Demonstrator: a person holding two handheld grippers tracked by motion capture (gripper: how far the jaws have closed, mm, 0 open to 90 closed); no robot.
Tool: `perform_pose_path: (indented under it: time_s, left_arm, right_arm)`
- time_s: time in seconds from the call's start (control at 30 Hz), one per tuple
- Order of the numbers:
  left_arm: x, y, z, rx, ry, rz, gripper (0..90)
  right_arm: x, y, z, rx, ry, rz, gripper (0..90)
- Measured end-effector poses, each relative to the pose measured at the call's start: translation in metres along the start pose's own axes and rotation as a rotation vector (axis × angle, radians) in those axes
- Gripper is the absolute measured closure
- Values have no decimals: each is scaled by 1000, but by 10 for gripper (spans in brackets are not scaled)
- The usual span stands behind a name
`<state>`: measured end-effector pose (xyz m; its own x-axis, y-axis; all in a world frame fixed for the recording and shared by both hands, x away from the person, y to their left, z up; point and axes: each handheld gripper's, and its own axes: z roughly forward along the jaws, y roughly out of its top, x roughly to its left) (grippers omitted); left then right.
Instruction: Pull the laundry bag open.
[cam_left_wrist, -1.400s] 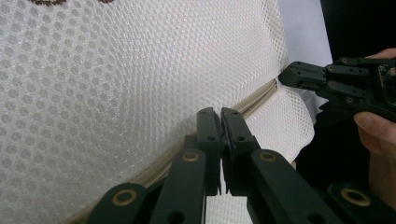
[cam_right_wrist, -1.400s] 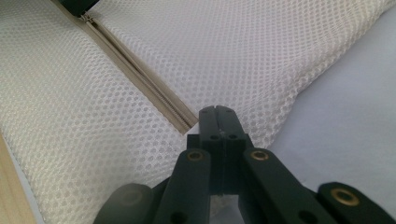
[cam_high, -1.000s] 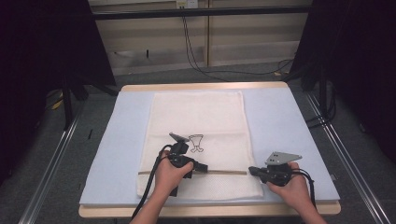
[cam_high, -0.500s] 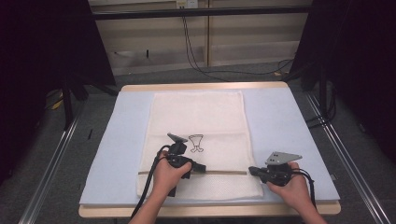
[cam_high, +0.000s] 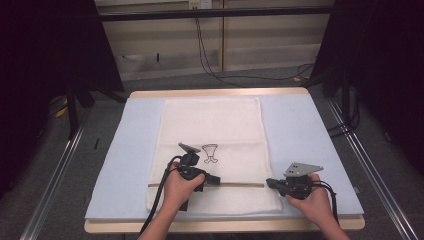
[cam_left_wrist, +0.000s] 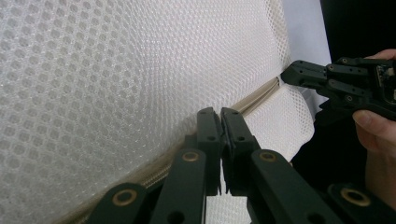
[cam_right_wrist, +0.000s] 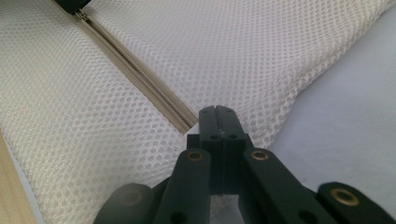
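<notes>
A white mesh bag (cam_high: 212, 127) lies flat on the pale blue mat (cam_high: 300, 130), with a small black drawing (cam_high: 210, 153) printed on it. A beige zipper (cam_high: 240, 184) runs across its near end. My left gripper (cam_high: 216, 180) points right along the zipper, and its jaws are shut on the zipper pull (cam_left_wrist: 220, 115). My right gripper (cam_high: 270, 183) points left at the zipper's right end, shut on the bag's mesh there (cam_right_wrist: 215, 112). The zipper (cam_right_wrist: 135, 74) runs away from those jaws to the left gripper's tip (cam_right_wrist: 70, 3). In the left gripper view the right gripper (cam_left_wrist: 322, 79) shows at the bag's corner.
The mat covers a wooden table (cam_high: 220, 226) whose front edge lies just under my hands. Metal rails (cam_high: 55, 175) run along both sides on the floor. Black cables (cam_high: 210, 55) hang over the wall behind. Bare mat flanks the bag left and right.
</notes>
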<state>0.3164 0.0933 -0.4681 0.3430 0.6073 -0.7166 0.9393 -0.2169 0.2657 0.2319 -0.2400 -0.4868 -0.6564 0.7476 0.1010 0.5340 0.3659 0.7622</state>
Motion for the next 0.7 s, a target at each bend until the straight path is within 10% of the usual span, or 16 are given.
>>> perform_pose_path:
  time_s: [0.7]
  left_arm:
    - [5,-2,-5,-3,4,-1,872]
  right_arm:
    - [4,2,0,10,-24,-64,900]
